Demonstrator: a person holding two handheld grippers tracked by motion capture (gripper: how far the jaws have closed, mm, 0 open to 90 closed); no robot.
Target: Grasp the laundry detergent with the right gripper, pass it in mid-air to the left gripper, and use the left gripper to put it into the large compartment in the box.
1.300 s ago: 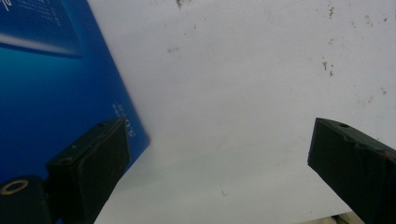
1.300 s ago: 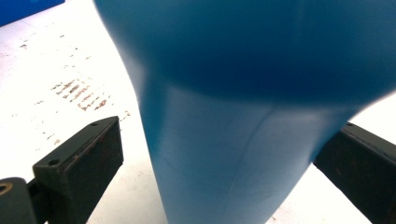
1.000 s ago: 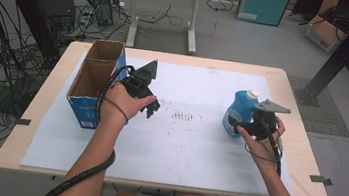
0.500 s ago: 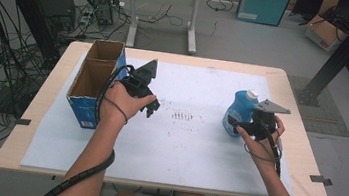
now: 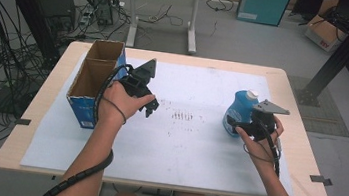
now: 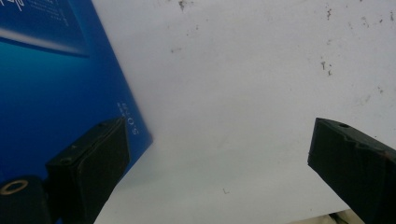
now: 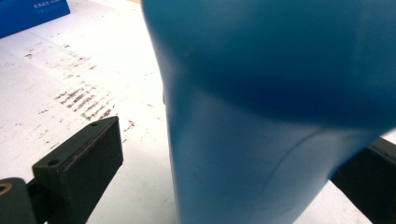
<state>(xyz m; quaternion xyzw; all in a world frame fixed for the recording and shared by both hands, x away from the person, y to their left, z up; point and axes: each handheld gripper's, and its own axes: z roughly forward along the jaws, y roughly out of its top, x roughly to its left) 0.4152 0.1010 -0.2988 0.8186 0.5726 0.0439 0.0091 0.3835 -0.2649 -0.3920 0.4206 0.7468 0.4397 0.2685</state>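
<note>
Bottle: upright on desk, right side; unmoved from a second ago.
Right tool: released, jaws straddling bottle, not yet clenched.
Left tool: released, idle beside box.
Meaning: grasp likely next.

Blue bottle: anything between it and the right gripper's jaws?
Nothing visible. The blue bottle stands upright between the open jaws of the right gripper, with a gap at the left jaw; contact at the other jaw can't be told.
</note>
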